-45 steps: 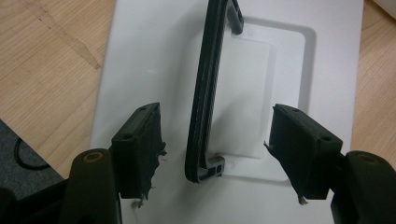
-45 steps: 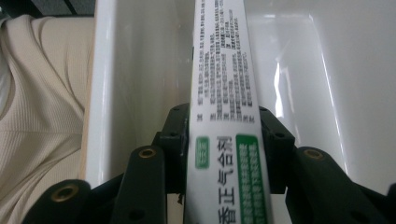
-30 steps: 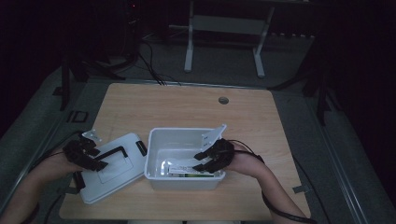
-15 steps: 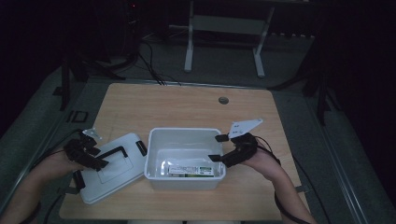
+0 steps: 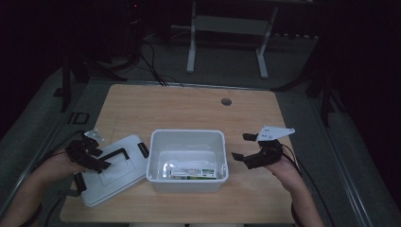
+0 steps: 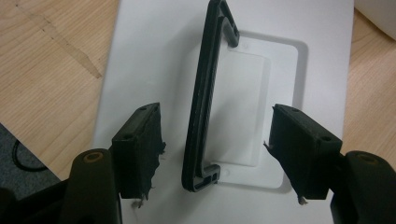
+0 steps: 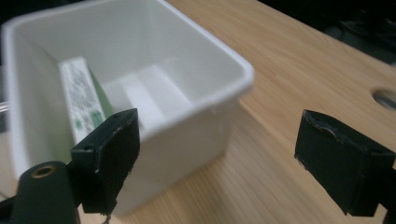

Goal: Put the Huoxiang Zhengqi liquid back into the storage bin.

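The left tongs (image 5: 94,158) sit at the end of a forearm that comes in low and slants inward, their black jaws spread partway with nothing pressed between the pads (image 6: 140,149), pointing down and across toward the other hand. The right tongs (image 5: 246,147) ride on a forearm angled up from below, aimed back at the left tongs; their jaws have just been opening and stand wide apart, empty, grey three-cornered plate on top.
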### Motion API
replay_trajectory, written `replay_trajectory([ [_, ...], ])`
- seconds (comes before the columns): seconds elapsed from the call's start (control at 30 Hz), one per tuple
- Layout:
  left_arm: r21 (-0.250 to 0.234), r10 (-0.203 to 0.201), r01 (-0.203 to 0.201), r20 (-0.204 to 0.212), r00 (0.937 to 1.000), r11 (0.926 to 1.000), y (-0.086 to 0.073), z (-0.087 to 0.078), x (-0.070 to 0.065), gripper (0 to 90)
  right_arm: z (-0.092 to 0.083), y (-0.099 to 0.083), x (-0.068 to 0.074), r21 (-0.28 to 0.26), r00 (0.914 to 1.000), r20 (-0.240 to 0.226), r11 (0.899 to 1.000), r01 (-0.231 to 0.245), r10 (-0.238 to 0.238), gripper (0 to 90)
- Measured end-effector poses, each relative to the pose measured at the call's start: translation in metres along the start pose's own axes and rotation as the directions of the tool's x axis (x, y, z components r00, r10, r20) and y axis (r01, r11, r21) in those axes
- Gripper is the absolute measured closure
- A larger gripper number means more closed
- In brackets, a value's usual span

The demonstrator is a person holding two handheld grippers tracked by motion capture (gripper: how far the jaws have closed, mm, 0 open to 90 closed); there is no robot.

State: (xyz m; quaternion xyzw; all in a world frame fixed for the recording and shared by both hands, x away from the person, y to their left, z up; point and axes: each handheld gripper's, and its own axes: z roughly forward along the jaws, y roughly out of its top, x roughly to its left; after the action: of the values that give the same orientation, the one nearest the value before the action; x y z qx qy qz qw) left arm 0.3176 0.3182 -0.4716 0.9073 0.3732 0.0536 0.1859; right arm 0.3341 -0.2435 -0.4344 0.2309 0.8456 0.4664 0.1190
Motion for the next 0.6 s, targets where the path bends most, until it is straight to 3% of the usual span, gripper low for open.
replay_trajectory([
  [0.17, 0.008, 0.018, -0.018, -0.008, 0.9998, 0.9998, 0.002, -0.002, 0.000, 36.8, -0.004, -0.027, -0.007, -0.015, 0.9948, 0.060, 0.997, -0.081, 0.082, 14.0],
  [0.27, 0.001, 0.028, -0.028, -0.009, 0.9996, 0.9996, 0.003, -0.003, -0.001, 40.4, -0.004, -0.042, -0.008, -0.016, 0.9915, 0.069, 0.994, -0.109, 0.110, 14.0],
  [0.5, -0.001, 0.072, -0.072, 0.001, 0.9974, 0.9974, 0.009, 0.000, -0.004, 47.7, 0.000, -0.069, -0.004, -0.011, 0.9883, 0.100, 0.993, -0.115, 0.115, 14.1],
  [0.6, -0.004, 0.072, -0.072, -0.004, 0.9974, 0.9974, 0.010, 0.001, -0.005, 51.7, 0.000, -0.078, -0.006, -0.009, 0.9854, 0.108, 0.991, -0.131, 0.131, 14.1],
])
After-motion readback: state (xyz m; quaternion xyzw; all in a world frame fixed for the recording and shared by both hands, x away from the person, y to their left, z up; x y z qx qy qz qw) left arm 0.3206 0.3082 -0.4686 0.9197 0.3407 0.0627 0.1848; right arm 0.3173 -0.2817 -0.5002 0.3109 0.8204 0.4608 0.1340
